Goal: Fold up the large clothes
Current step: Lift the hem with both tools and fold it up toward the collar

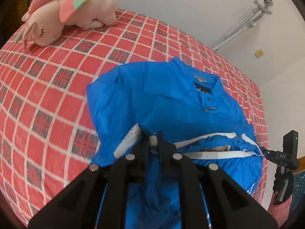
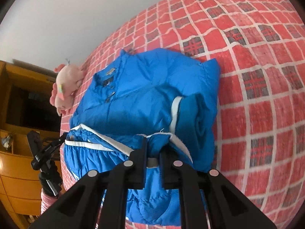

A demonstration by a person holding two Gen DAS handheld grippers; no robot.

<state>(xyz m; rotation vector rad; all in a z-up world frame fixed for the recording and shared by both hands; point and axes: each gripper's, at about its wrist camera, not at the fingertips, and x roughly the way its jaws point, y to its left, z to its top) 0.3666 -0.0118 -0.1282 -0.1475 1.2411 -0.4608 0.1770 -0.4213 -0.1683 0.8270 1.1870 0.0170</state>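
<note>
A blue padded jacket [image 1: 152, 99] with white-trimmed hem lies on the bed, collar and snaps at the far end, sleeves folded in. My left gripper [image 1: 153, 140] is shut on the left corner of the hem and holds it lifted. My right gripper [image 2: 153, 148] is shut on the right corner of the same hem [image 2: 95, 147], also lifted. The jacket [image 2: 144, 99] fills the middle of the right wrist view, with a folded sleeve [image 2: 196, 118] on its right. Each gripper shows in the other's view, the right one [image 1: 266, 152] and the left one [image 2: 61, 140], at the hem's ends.
The bed [image 1: 47, 95] has a red checked cover. A pink plush unicorn [image 1: 70, 11] lies near the far edge, past the collar; it also shows in the right wrist view [image 2: 64, 87]. A wooden cabinet [image 2: 21, 133] stands beside the bed. White wall behind.
</note>
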